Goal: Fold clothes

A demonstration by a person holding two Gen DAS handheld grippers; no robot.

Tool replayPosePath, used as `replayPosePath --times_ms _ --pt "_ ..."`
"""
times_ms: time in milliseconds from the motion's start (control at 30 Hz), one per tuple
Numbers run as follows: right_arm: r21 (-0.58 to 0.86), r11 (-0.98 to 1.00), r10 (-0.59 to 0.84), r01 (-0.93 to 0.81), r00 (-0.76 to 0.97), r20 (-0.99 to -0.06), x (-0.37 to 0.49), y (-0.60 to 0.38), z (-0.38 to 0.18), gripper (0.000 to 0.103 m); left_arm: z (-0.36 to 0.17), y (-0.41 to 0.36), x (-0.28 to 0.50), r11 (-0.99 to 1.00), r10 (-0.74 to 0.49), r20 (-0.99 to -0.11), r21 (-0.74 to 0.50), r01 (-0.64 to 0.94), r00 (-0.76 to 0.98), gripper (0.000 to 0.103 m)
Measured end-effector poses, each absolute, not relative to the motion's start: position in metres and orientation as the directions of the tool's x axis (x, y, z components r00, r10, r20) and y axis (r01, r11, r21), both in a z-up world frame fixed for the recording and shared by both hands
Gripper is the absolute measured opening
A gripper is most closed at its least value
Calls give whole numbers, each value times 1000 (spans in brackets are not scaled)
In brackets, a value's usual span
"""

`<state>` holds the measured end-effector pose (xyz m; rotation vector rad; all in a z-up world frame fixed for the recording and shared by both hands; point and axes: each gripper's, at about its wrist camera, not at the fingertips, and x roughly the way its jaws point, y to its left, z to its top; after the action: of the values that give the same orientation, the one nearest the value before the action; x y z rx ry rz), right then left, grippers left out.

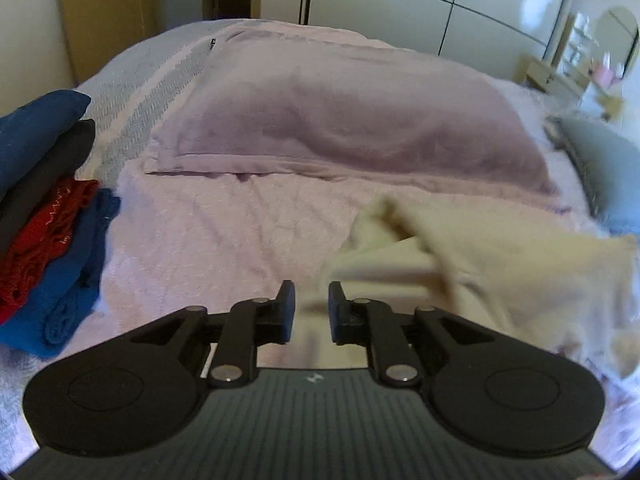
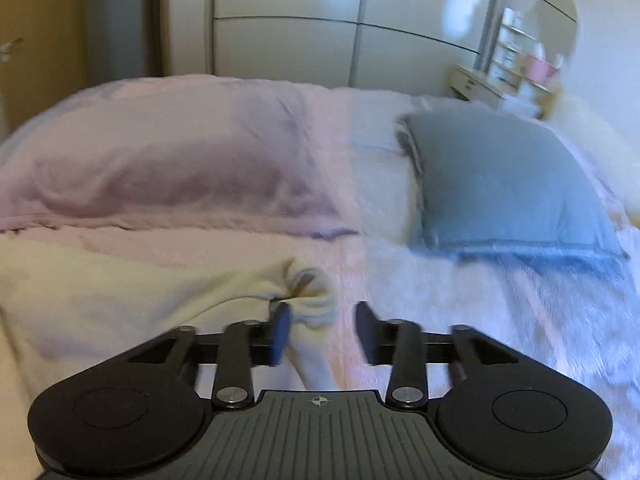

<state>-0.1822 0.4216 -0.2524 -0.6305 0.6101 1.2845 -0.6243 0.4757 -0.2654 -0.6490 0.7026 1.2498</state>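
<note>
A cream garment (image 1: 480,264) lies crumpled on the pink bed cover (image 1: 220,232), to the right in the left wrist view. My left gripper (image 1: 312,312) hovers at its left edge with the jaws a little apart. A blurred strip of the cream cloth shows in the gap, and the pads do not press on it. In the right wrist view the same cream garment (image 2: 120,288) spreads to the left. Its bunched corner (image 2: 316,292) rests against the left finger of my right gripper (image 2: 322,332), whose jaws stand wide apart with nothing gripped.
A stack of folded clothes (image 1: 48,220) in blue, black and red sits at the bed's left edge. A pink pillow (image 1: 340,120) lies across the far side and a grey-blue pillow (image 2: 508,184) at the right. White wardrobe doors (image 2: 300,32) and a nightstand (image 2: 480,84) stand beyond the bed.
</note>
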Motion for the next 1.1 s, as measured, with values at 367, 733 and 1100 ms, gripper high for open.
replayPosePath --times_ms 367,733,1100 --pt "-188 163 391 -968 238 -889 -215 305 -363 75 -334 370 -588 281 216 -848 -421 -862 485 47" --pt "-177 343 336 -923 296 -894 -175 285 -352 75 -351 400 -534 221 120 -762 -604 -765 637 1" --pt "-165 437 361 -884 341 -868 -154 296 -327 75 -164 616 -643 77 811 -488 -456 -887 321 3"
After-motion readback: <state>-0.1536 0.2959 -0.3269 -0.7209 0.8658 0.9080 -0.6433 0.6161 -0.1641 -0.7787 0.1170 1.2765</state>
